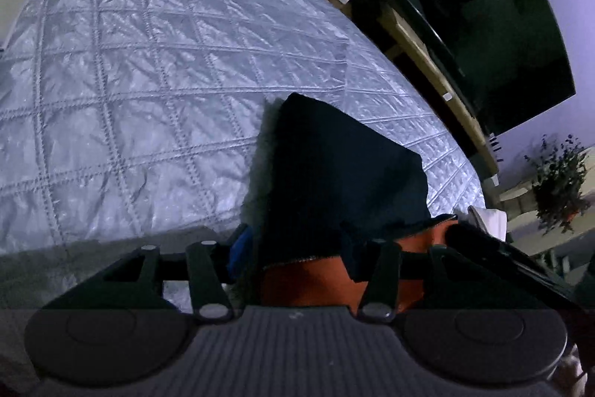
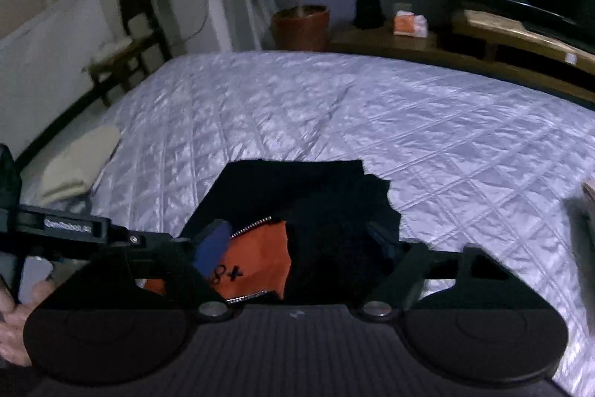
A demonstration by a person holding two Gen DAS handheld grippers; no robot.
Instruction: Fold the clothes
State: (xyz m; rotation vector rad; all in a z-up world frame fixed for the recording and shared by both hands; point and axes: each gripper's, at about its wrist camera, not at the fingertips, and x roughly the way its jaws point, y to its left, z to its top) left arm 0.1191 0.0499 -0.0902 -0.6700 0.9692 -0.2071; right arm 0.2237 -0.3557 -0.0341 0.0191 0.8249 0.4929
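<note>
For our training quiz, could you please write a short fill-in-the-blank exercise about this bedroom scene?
1. The dark garment lies on a quilted ____ bedspread.
2. The garment's lining, showing near the zipper, is ____.
3. A folded ____ cloth lies at the bed's edge.
4. By the far end of the bed, a plant stands in a ____ pot.

Missing words: white; orange; beige; brown
</note>
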